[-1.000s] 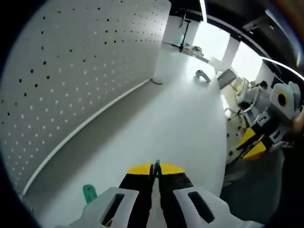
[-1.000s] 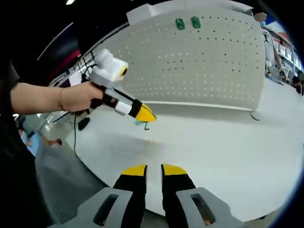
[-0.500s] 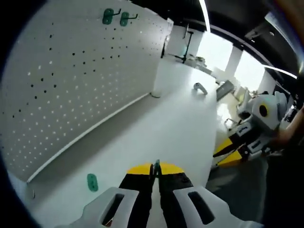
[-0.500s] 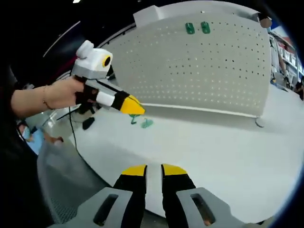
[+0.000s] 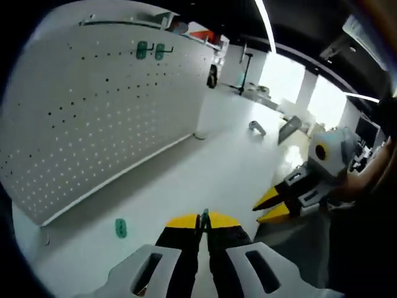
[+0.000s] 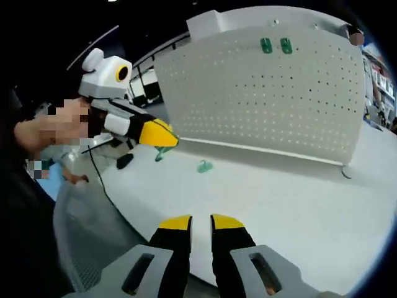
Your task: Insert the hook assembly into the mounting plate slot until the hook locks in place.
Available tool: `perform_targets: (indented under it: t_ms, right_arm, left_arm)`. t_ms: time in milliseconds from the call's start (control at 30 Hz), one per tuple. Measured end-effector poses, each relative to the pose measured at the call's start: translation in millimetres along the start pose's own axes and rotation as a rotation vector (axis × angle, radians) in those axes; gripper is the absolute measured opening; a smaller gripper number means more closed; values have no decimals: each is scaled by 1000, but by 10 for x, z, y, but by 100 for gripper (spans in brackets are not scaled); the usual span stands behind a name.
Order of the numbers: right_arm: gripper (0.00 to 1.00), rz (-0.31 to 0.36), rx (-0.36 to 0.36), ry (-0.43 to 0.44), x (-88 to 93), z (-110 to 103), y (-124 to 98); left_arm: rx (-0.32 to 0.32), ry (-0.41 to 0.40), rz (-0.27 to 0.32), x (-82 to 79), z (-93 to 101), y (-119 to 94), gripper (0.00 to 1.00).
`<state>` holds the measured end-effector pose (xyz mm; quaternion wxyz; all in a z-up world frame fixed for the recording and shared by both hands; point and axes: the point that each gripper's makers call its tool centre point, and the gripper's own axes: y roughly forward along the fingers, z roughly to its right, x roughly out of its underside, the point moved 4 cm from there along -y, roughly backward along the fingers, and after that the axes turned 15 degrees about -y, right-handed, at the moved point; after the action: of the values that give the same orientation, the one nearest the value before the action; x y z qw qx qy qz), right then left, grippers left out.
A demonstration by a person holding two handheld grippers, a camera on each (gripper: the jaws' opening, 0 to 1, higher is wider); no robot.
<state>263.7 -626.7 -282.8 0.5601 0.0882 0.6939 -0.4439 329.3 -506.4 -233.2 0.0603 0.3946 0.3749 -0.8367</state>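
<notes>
In the right gripper view, the left hand-held gripper (image 6: 162, 138) hangs above the left part of the white bench (image 6: 298, 205), its yellow-tipped jaws pinching a small green plastic hook (image 6: 160, 153), whose edge also shows between the pressed jaws in the left gripper view. A second green hook piece (image 6: 204, 166) lies on the bench just right of it, near the foot of the upright white perforated mounting plate (image 6: 273, 99), which carries two green hooks (image 6: 276, 45) near its top. The right hand-held gripper (image 6: 201, 221) waits at the near bench edge, jaws slightly spread and holding nothing.
</notes>
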Motion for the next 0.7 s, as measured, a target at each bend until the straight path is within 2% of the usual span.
perform_targets:
  t_ms: [233, 367, 533, 700]
  right_arm:
    - [10, 7, -41, -19, -61, -139, 49]
    - [11, 23, -47, -23, -133, -167, 58]
    - [11, 50, -62, 5, -215, -203, 61]
    - [12, 68, -78, -5, -315, -245, 69]
  left_arm:
    - [-20, -53, 65, 31, 69, -216, 3]
    - [2, -96, 149, 2, 133, -365, 3]
    - [-6, -113, 185, 34, 173, -490, 3]
    - [-22, -133, 203, 89, 176, -564, 3]
